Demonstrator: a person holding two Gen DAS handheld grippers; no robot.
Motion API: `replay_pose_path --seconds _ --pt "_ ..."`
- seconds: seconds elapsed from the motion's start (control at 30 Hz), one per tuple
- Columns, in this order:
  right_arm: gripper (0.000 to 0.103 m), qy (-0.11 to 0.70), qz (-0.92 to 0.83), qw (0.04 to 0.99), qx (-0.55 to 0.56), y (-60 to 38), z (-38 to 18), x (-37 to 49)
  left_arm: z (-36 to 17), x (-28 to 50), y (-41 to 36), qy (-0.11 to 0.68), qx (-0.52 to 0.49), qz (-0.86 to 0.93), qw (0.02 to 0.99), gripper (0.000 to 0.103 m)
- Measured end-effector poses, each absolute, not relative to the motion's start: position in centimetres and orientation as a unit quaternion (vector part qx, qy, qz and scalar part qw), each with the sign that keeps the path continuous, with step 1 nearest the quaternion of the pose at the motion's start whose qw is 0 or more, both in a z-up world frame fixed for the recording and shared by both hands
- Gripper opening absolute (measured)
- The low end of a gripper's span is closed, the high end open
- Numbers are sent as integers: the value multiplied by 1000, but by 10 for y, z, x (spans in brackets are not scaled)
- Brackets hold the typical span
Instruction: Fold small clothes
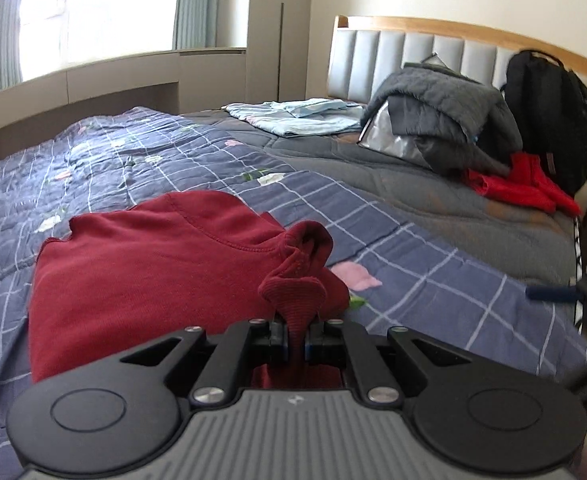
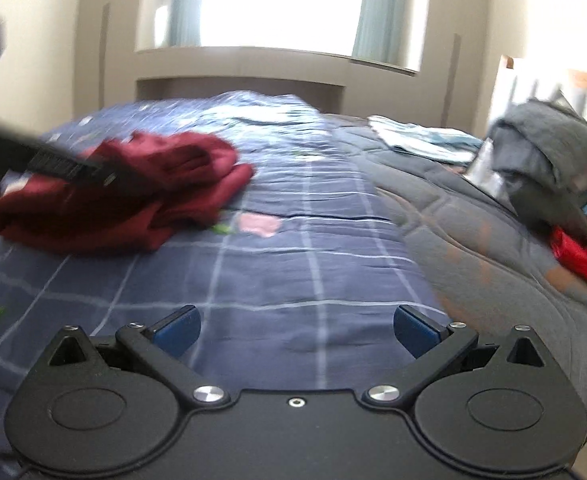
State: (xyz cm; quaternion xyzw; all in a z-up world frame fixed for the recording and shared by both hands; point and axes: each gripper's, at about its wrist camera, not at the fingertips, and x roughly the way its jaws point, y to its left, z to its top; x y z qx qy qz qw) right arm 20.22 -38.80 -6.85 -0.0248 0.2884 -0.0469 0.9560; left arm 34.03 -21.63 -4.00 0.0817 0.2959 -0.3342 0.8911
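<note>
A dark red garment (image 1: pixel 141 264) lies partly folded on the blue checked quilt (image 1: pixel 433 280). My left gripper (image 1: pixel 296 340) is shut on a ribbed edge of that garment, which bunches up just ahead of the pads. The right wrist view shows the same red garment (image 2: pixel 141 196) heaped at the left, with the left gripper's dark body (image 2: pixel 53 164) reaching onto it. My right gripper (image 2: pixel 296 330) hovers over bare quilt (image 2: pixel 293 264), open, with nothing between its blue pads (image 2: pixel 181 326). It is well apart from the garment.
Near the padded headboard (image 1: pixel 433 48) sit a grey jacket pile (image 1: pixel 445 120), a black backpack (image 1: pixel 549 120), bright red clothes (image 1: pixel 521 188) and folded light blue cloth (image 1: pixel 293 116). A grey blanket (image 1: pixel 433 200) covers the bed's right part. A window ledge (image 1: pixel 93 76) runs beyond the bed.
</note>
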Motion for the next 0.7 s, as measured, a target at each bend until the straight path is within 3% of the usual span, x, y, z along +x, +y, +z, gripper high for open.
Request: replay_pose_path --seconds 0.23,0.7 --pt "103 289 -75 954 38 -404 -70 205 -42 328 -217 292 85 -332 893 6" --pt "103 294 -85 951 35 -402 -71 205 -55 320 -218 301 101 -329 889 6"
